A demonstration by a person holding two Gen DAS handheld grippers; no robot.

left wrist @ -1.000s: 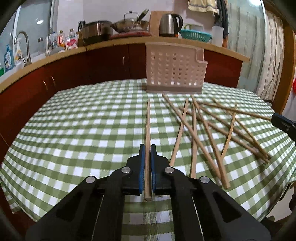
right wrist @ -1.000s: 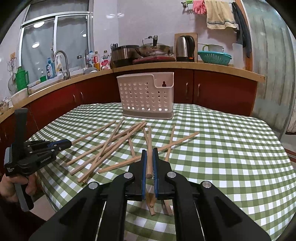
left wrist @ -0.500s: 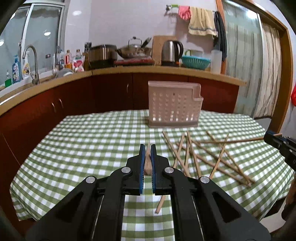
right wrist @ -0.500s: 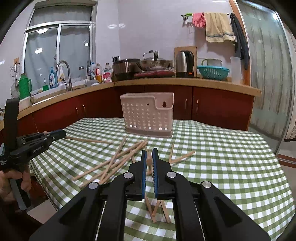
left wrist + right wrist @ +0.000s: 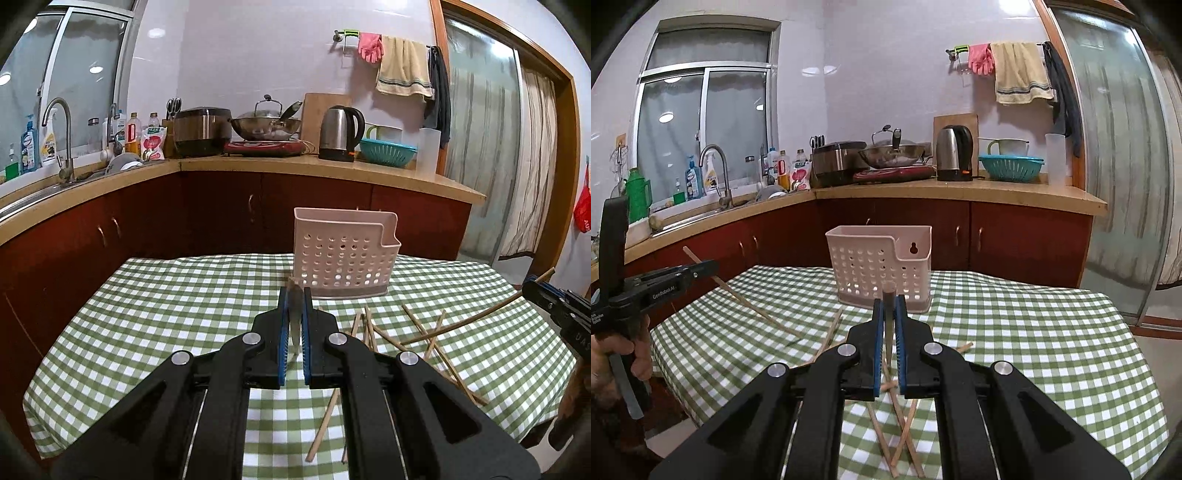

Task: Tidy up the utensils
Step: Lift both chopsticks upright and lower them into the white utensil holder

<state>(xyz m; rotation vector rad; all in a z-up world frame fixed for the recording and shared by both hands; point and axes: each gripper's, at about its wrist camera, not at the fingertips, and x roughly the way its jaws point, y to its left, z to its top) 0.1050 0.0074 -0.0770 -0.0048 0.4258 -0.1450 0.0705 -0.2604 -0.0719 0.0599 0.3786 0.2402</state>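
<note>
My left gripper point(image 5: 294, 291) is shut on a wooden chopstick point(image 5: 294, 319), which stands end-on between the blue pads, above the green checked table point(image 5: 166, 314). My right gripper point(image 5: 889, 301) is shut on another chopstick point(image 5: 888, 328) in the same way. A perforated beige utensil basket point(image 5: 343, 254) stands upright at the table's far side, ahead of both grippers and apart from them. Several loose chopsticks point(image 5: 424, 332) lie crossed on the cloth below. In the right wrist view the left gripper point(image 5: 709, 266) holds its stick point(image 5: 746, 302) slanting down. The basket point(image 5: 879, 266) looks empty.
A person's hand point(image 5: 620, 354) grips the left tool's handle. Behind the table runs a red-brown cabinet with a counter point(image 5: 332, 170) that bears a kettle, wok, rice cooker and teal colander. A sink with a tap point(image 5: 716, 173) is at the left.
Both grippers have risen from the table, each carrying its chopstick up off the cloth. The basket now sits lower and farther in both views.
</note>
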